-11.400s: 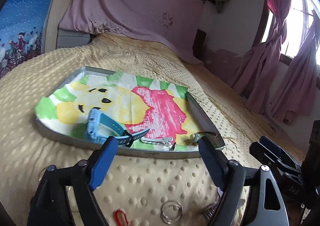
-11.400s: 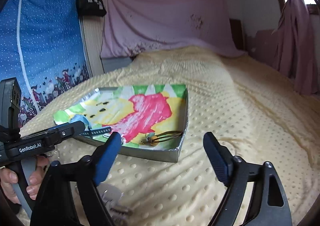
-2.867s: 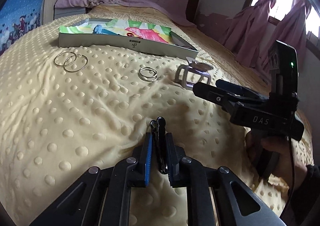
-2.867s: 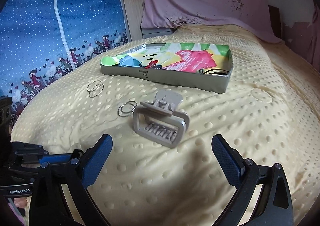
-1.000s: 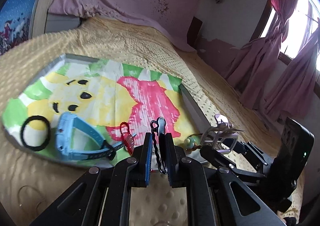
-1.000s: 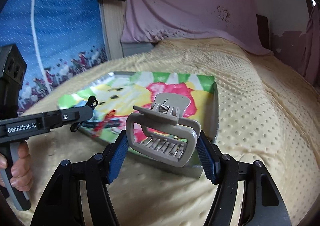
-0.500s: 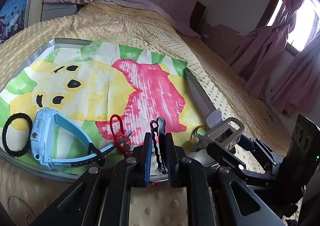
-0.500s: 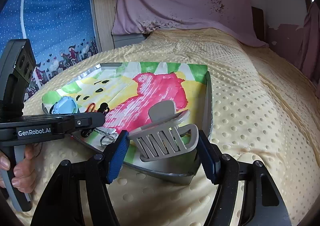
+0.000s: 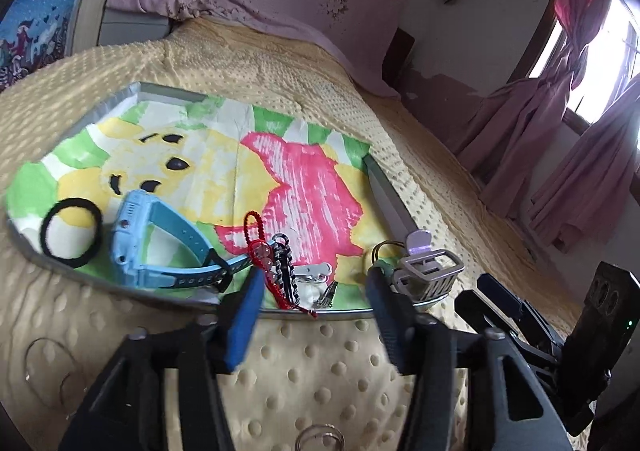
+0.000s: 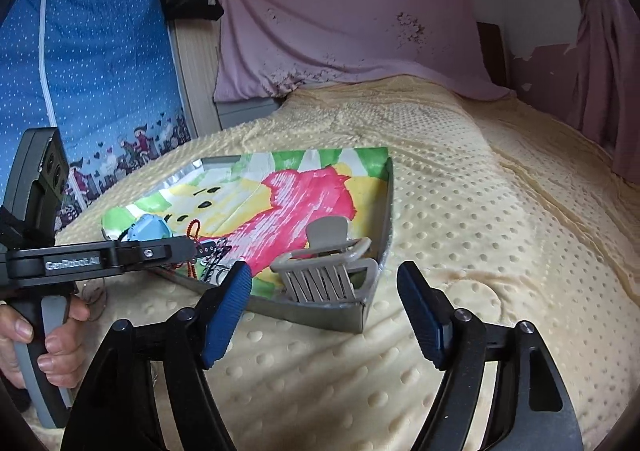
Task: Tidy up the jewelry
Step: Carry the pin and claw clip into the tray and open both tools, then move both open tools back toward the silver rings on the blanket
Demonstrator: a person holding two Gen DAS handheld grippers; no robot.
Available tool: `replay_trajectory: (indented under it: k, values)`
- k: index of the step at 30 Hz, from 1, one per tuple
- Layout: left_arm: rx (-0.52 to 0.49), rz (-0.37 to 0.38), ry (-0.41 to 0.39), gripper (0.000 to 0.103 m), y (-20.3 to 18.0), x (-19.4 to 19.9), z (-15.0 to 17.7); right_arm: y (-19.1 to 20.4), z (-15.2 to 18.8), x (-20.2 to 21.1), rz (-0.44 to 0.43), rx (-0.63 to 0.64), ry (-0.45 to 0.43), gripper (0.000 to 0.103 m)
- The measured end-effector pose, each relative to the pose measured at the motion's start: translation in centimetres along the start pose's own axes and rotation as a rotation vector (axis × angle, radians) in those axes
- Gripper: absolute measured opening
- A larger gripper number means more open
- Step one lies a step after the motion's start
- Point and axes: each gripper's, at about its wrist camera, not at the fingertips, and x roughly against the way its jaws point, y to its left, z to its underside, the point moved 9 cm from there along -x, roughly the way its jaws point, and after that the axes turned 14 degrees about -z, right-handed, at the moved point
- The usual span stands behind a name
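Observation:
A metal tray [image 9: 390, 203] lined with a cartoon picture lies on the yellow bed; it also shows in the right wrist view [image 10: 382, 251]. My left gripper [image 9: 314, 291] is open at the tray's near edge, above a black hair clip [image 9: 285, 267] lying beside a red bead string [image 9: 256, 241]. My right gripper [image 10: 324, 287] is open and empty just in front of a grey claw clip [image 10: 324, 275], which rests in the tray's near right corner [image 9: 430, 271]. A blue watch [image 9: 148, 247] and a black hair tie [image 9: 70, 237] lie at the tray's left.
Silver rings [image 9: 320, 441] lie on the dotted yellow blanket [image 10: 500, 231] in front of the tray. Thin bangles [image 9: 44, 363] lie at the near left. A pink sheet hangs behind the bed, pink curtains [image 9: 580, 155] at the right.
Both grippers have opened. The black hair clip left my left gripper and lies in the tray. The grey claw clip left my right gripper and sits in the tray's corner.

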Motion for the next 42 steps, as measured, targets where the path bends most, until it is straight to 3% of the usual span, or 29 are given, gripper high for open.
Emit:
replay_trajectory:
  k: [2, 4, 8, 11, 15, 20, 27, 42]
  values:
    - [0.002, -0.006, -0.037, 0.063, 0.3, 1.5, -0.1, 0.1, 0.0, 0.9, 0.008, -0.006, -0.015, 0.071]
    - [-0.004, -0.025, -0.066, 0.07, 0.6, 2.8, 0.1, 0.4, 0.0, 2.1, 0.018, -0.008, -0.033, 0.078]
    - [-0.017, -0.08, -0.141, 0.091, 1.5, 5.6, 0.3, 1.4, 0.1, 4.3, 0.026, -0.018, -0.065, 0.083]
    - [-0.023, -0.116, -0.187, 0.095, 2.3, 7.9, 0.5, 2.6, 0.2, 5.8, 0.026, -0.022, -0.087, 0.094]
    - [-0.038, -0.167, -0.246, 0.101, 3.4, 10.7, 0.8, 4.0, 0.1, 8.0, 0.021, -0.03, -0.125, 0.095]
    - [-0.077, -0.233, -0.341, 0.103, 5.2, 14.7, 1.4, 6.2, 0.1, 11.0, 0.031, -0.043, -0.191, 0.101]
    - [-0.086, -0.275, -0.401, 0.103, 7.5, 17.9, 2.2, 9.7, 0.5, 13.9, 0.051, -0.042, -0.269, 0.101]
    - [-0.062, -0.316, -0.358, 0.103, 14.1, 17.3, 3.5, 14.8, 2.6, 13.0, 0.094, -0.024, -0.272, 0.102]
